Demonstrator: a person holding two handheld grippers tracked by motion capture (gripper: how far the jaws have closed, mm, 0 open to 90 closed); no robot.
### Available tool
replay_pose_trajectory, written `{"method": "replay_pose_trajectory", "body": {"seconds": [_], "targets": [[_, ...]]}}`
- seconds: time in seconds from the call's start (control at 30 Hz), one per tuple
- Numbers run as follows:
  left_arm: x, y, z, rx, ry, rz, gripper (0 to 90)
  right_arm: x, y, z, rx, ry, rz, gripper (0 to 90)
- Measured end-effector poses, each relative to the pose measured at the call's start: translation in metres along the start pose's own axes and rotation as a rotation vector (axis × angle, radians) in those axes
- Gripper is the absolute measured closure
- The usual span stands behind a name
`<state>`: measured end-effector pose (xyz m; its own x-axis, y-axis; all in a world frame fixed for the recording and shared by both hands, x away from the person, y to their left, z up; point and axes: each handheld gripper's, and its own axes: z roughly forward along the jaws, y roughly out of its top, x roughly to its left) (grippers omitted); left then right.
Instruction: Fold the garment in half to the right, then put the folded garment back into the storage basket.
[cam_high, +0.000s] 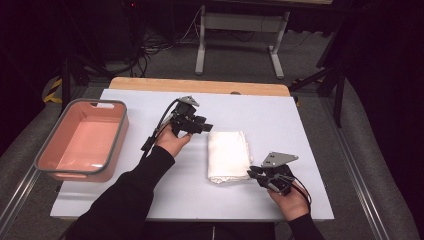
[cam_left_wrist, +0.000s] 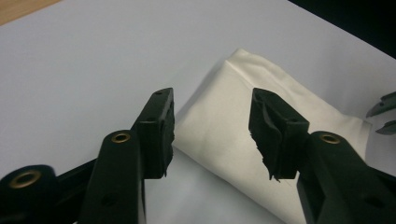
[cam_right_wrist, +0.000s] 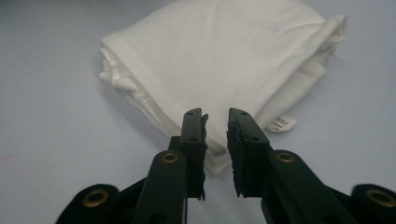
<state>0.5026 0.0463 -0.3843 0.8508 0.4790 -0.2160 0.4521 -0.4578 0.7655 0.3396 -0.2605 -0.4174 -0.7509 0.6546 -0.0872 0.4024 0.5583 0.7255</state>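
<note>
The left gripper (cam_high: 202, 126) sits at the far left corner of the cloth (cam_high: 229, 156), its jaws standing apart with nothing pinched; in the left gripper view (cam_left_wrist: 212, 135) the cloth's edge lies between and below them, untouched by the pads. The right gripper (cam_high: 256, 175) hovers at the cloth's near right corner. Its jaws are parted by a narrow gap in the right gripper view (cam_right_wrist: 217, 140), with the cloth's corner just beyond the tips and nothing clamped.

The cloth is white, folded into a thick rectangle, and lies flat near the middle of the sheet (cam_high: 300, 130), with a small label (cam_right_wrist: 282, 123) poking out at one edge.

The sheet is a pale, plain cover over a table (cam_high: 200, 86) whose wooden far edge shows beyond it. A pink bin (cam_high: 82, 141) with a grey rim stands at the sheet's left side, well apart from the cloth.

Past the table lies grey carpet (cam_high: 240, 62), with the white legs of a stand (cam_high: 240, 35) and a tangle of cables (cam_high: 150, 47) on the floor. The rest of the room is dark.
</note>
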Motion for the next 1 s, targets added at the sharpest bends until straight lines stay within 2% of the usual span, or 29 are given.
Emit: {"method": "replay_pose_trajectory", "body": {"seconds": [0.03,0.07,0.23,0.27,0.3,0.37,0.47,0.57,0.67,0.9,0.97,1.0], "targets": [[-0.001,0.000,0.000,-0.008,0.000,0.009,45.7,-0.001,0.001,-0.004,-0.019,-0.016,0.010,65.5],[-0.002,0.001,-0.001,-0.003,0.001,0.015,45.7,-0.001,0.001,-0.004,-0.019,-0.016,0.010,65.5],[-0.011,0.002,-0.004,-0.013,-0.001,0.042,37.0,-0.002,0.004,-0.013,-0.064,-0.076,0.028,39.6],[-0.013,0.003,-0.005,-0.016,0.000,0.045,31.1,-0.003,0.004,-0.014,-0.082,-0.078,0.035,32.7],[-0.015,0.003,-0.005,-0.009,0.009,0.051,31.1,-0.003,0.004,-0.014,-0.082,-0.078,0.035,32.7],[-0.019,0.004,-0.005,-0.005,0.010,0.055,24.3,-0.004,0.005,-0.016,-0.098,-0.075,0.042,27.6],[-0.023,0.004,-0.004,0.009,0.026,0.064,17.9,-0.004,0.005,-0.019,-0.125,-0.061,0.040,24.2],[-0.028,0.004,-0.004,0.021,0.024,0.080,7.9,-0.006,0.004,-0.023,-0.165,-0.054,0.048,22.1],[-0.032,0.004,-0.004,0.006,0.020,0.073,3.4,-0.008,0.003,-0.027,-0.195,-0.050,0.064,20.3],[-0.040,-0.002,0.003,0.021,0.029,0.113,0.0,-0.010,0.003,-0.029,-0.200,-0.040,0.059,16.0],[-0.043,-0.004,0.006,0.027,0.048,0.122,0.0,-0.010,0.003,-0.029,-0.204,-0.041,0.058,14.0],[-0.043,-0.006,0.008,0.027,0.045,0.126,0.0,-0.010,0.004,-0.029,-0.206,-0.038,0.060,13.5]]}}
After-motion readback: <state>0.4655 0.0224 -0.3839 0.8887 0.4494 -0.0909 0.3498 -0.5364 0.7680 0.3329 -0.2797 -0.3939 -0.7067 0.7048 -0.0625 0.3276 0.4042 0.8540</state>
